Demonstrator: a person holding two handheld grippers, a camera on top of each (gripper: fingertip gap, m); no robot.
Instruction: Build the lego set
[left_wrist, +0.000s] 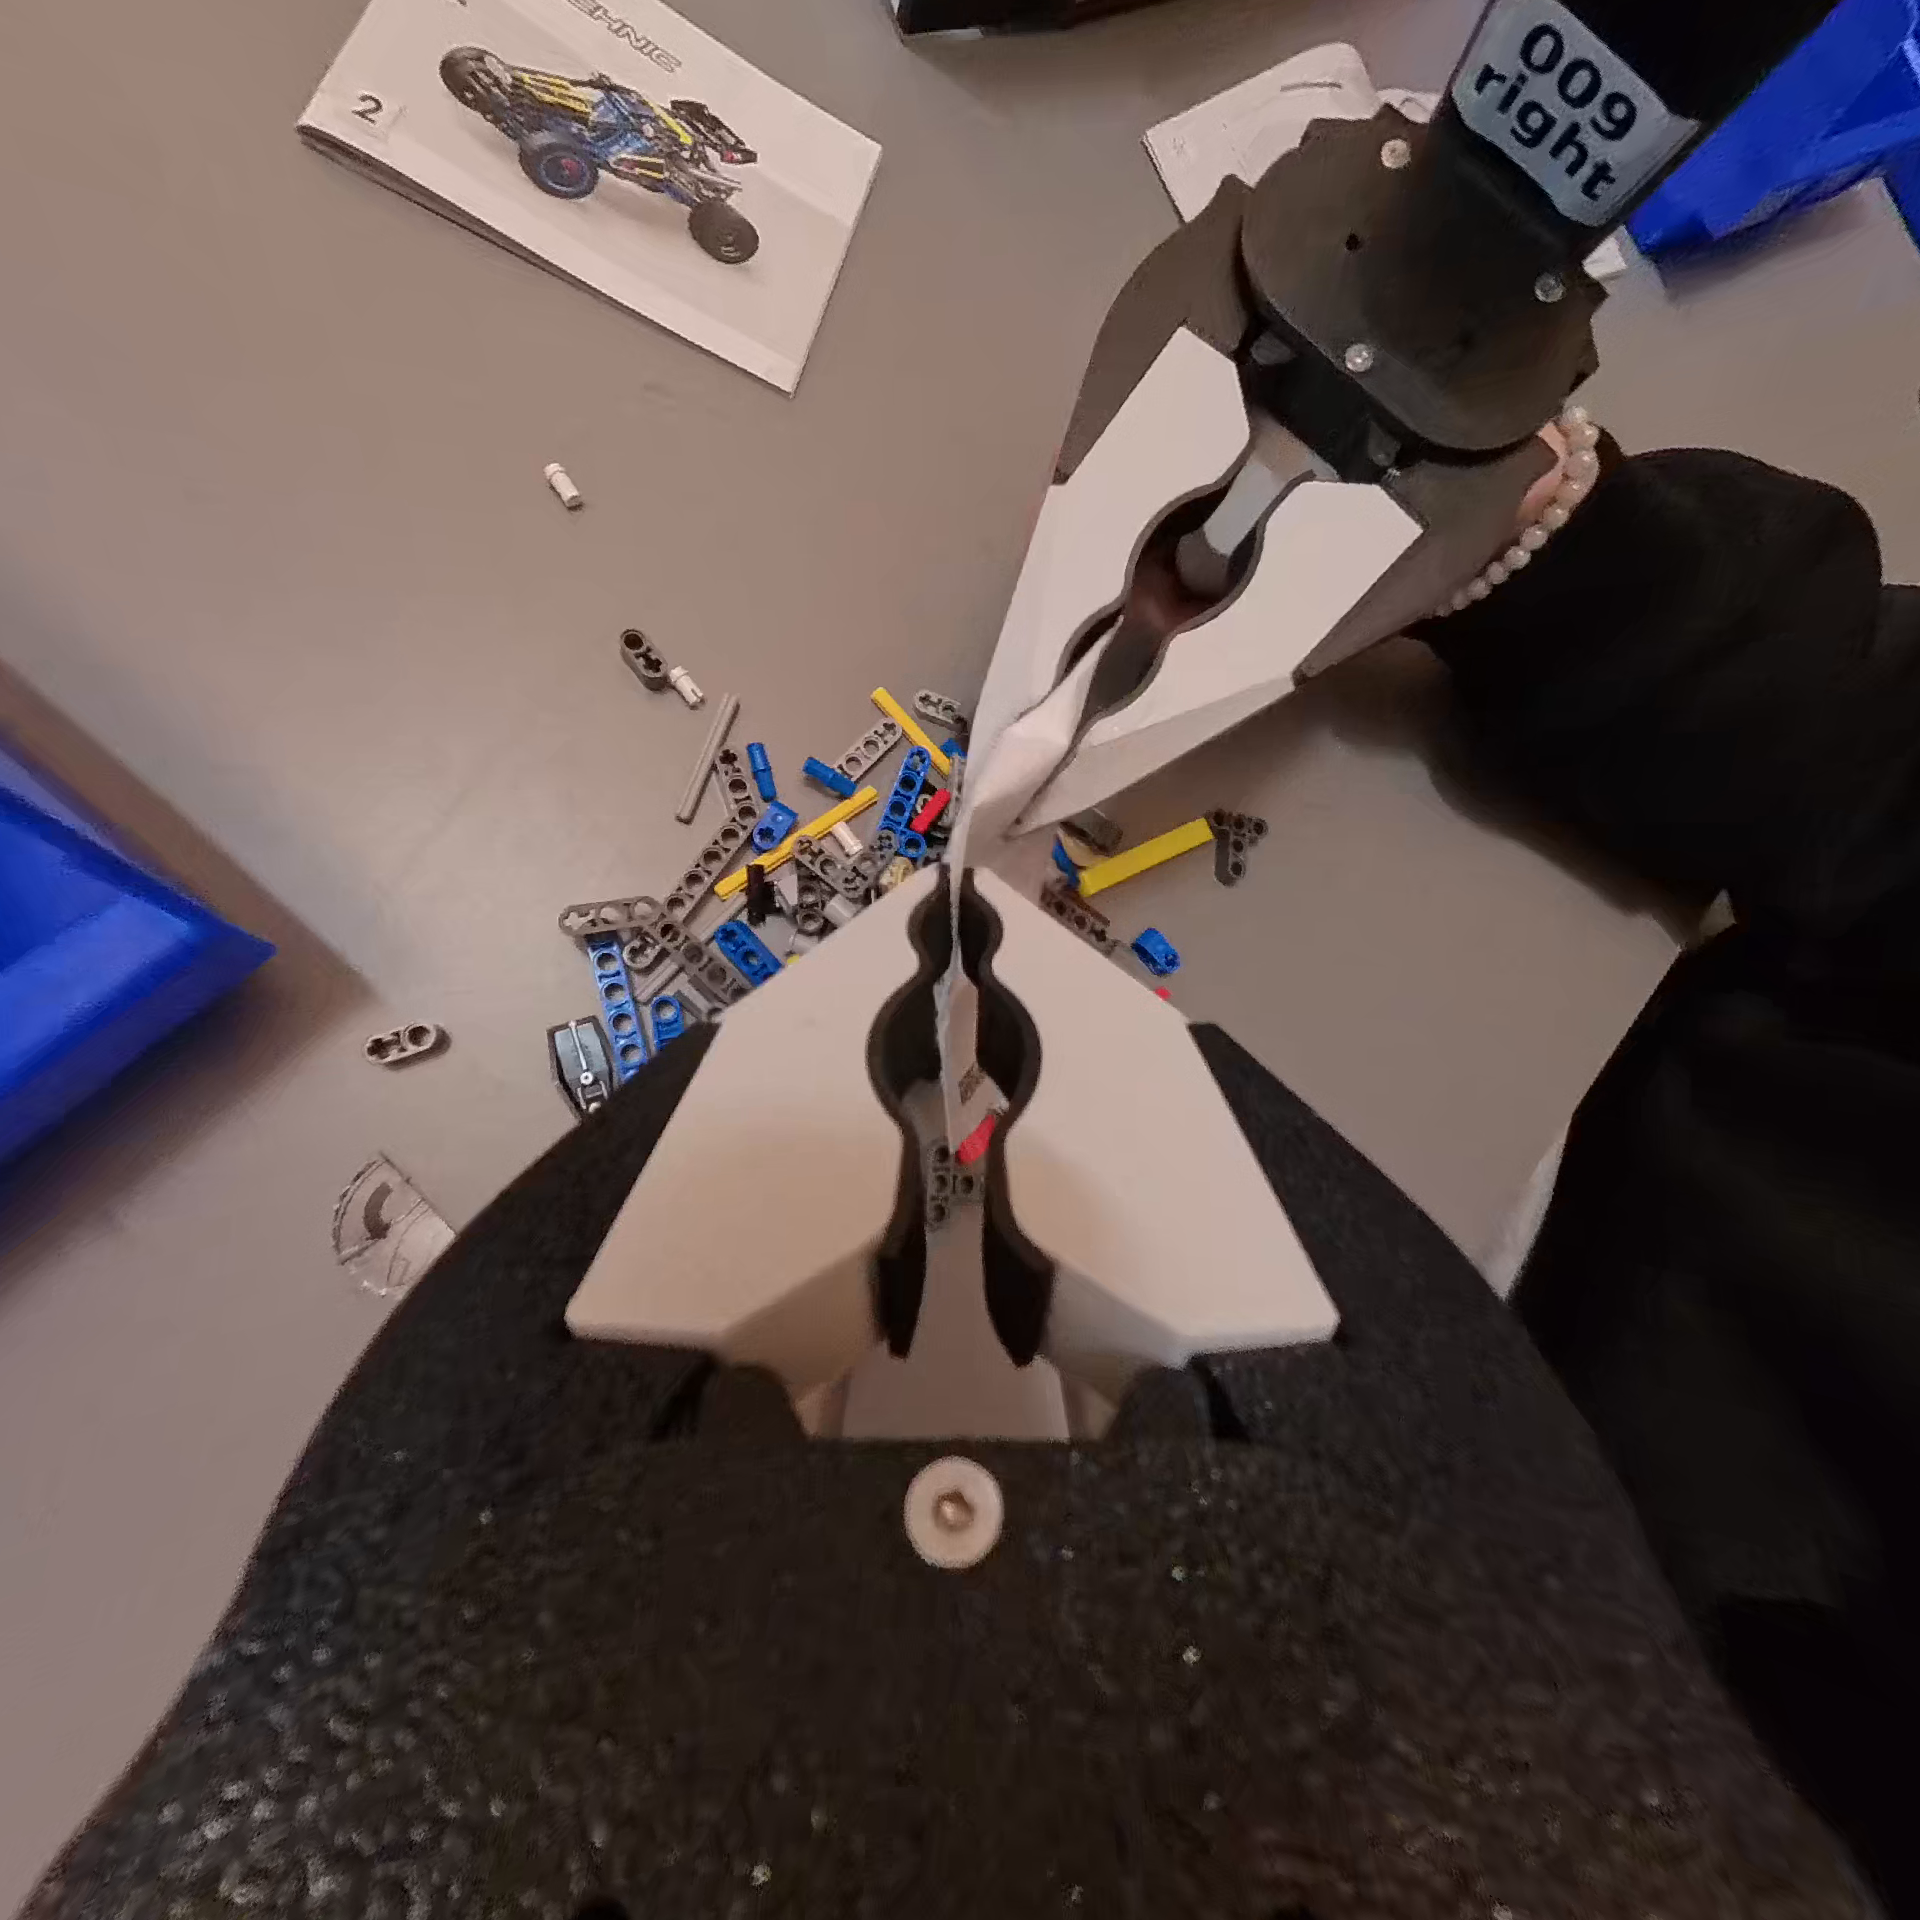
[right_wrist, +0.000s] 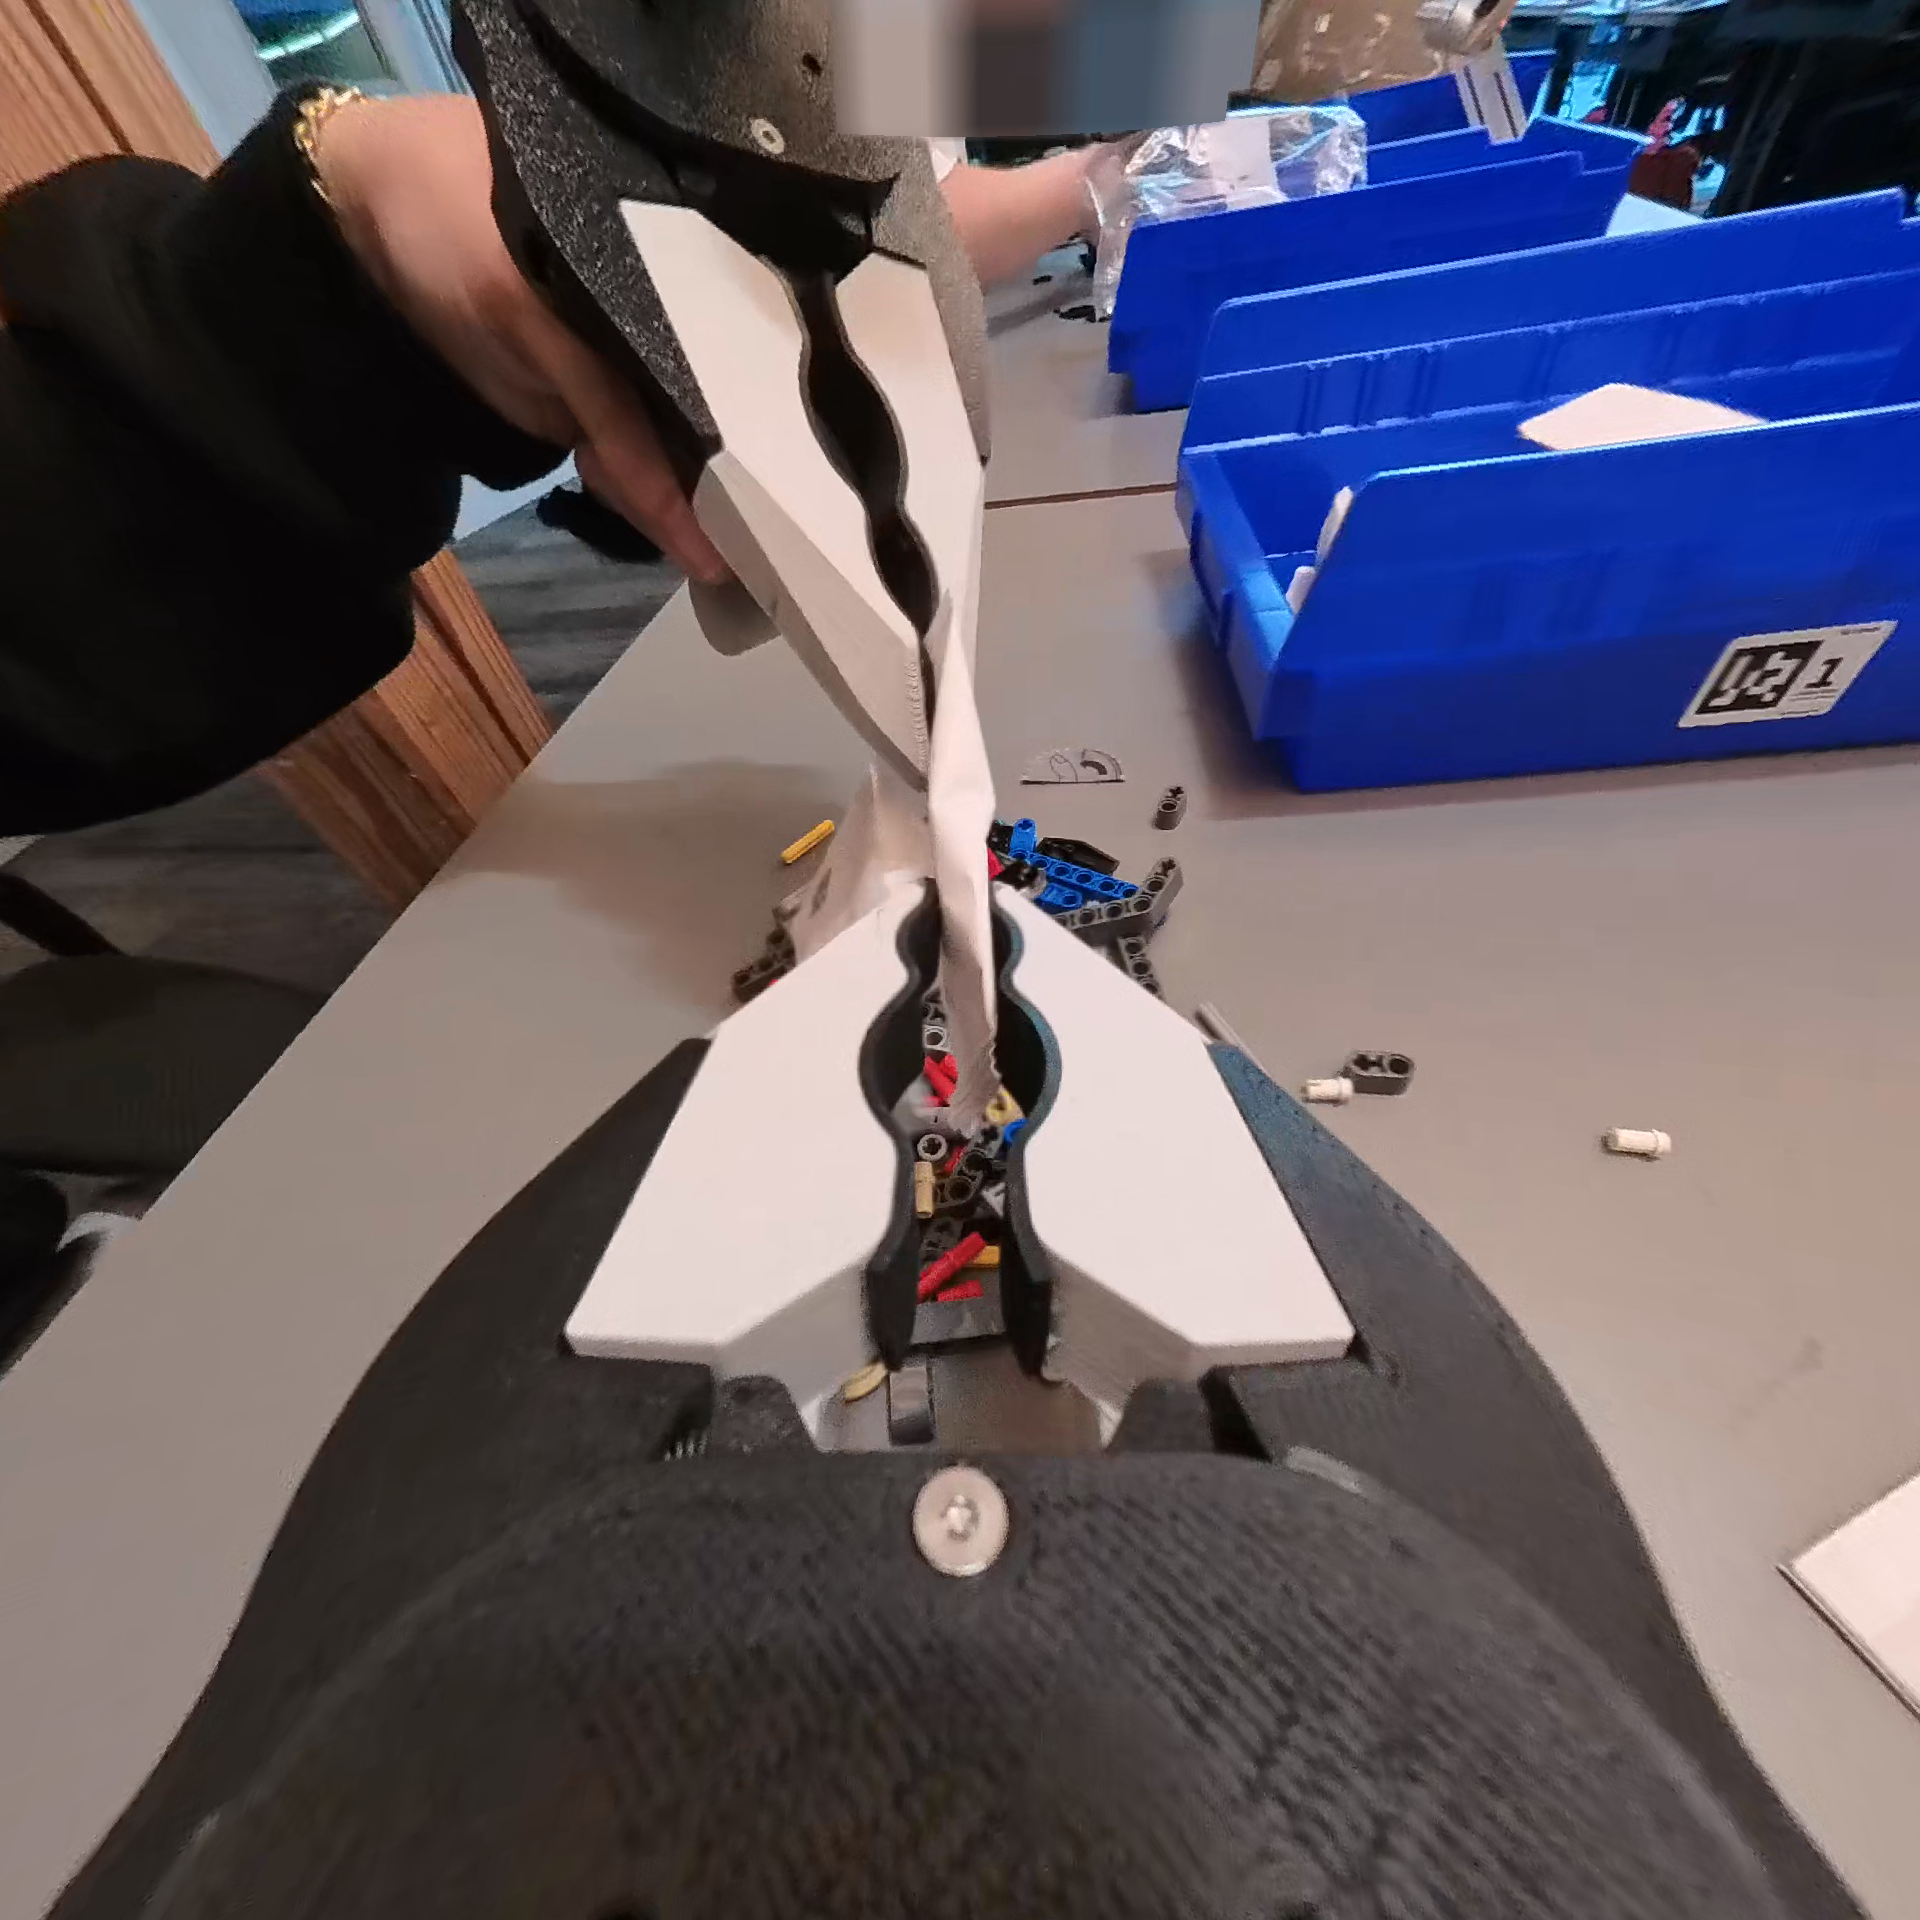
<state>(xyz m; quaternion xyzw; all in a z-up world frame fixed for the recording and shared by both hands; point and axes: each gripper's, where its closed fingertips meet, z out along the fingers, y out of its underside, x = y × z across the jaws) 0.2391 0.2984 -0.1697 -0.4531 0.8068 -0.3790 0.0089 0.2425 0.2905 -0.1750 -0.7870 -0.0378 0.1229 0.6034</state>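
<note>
White paper parts bag (left_wrist: 977, 790) hangs stretched between both grippers above the table (left_wrist: 312, 623), over a loose pile of bricks (left_wrist: 748, 883). Left gripper (left_wrist: 958, 894) pinches 1 end; right gripper (right_wrist: 961, 914) pinches the other. Bag emptied or nearly so. No 2 pieces visibly joined; instruction booklet (left_wrist: 623, 187) lies closed, well apart. Judged: unpacking stage, whole build remains.

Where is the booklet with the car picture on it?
In the left wrist view, the instruction booklet lies flat on the grey table, upper left, beyond the pile of loose pieces.
</note>
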